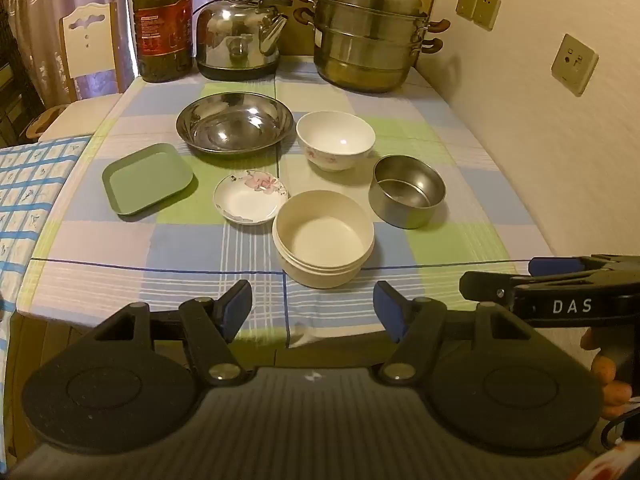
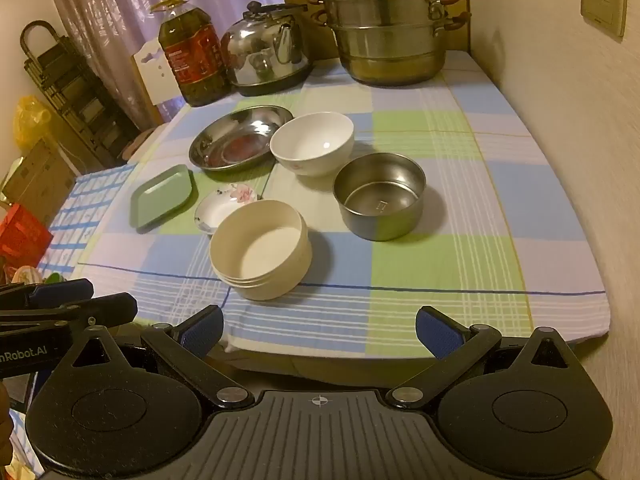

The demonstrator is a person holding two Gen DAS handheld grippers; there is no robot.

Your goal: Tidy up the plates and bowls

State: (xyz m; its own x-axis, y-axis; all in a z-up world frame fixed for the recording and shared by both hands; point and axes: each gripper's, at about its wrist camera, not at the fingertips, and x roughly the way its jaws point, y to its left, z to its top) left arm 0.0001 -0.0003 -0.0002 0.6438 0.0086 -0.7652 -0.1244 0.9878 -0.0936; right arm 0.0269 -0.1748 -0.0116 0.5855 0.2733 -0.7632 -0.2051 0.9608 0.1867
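Six dishes sit apart on the checked tablecloth [image 1: 120, 248]: a wide steel plate [image 1: 234, 123], a white china bowl [image 1: 335, 140], a steel bowl [image 1: 408, 191], a cream plastic bowl [image 1: 323, 238], a small flowered saucer [image 1: 250, 196] and a green square plate [image 1: 147, 178]. My left gripper [image 1: 313, 312] hovers open over the table's near edge, short of the cream bowl [image 2: 260, 248]. My right gripper [image 2: 319, 332] is open too, at the same edge, nothing between its fingers. The steel bowl [image 2: 380, 196] and white bowl [image 2: 313, 144] lie ahead of it.
At the back stand an oil bottle [image 1: 163, 24], a steel kettle [image 1: 242, 36] and a stacked steamer pot [image 1: 368, 36]. A wall with sockets [image 1: 574, 64] runs along the right. A chair [image 1: 90, 44] and a blue-checked cloth [image 1: 28, 200] are at the left.
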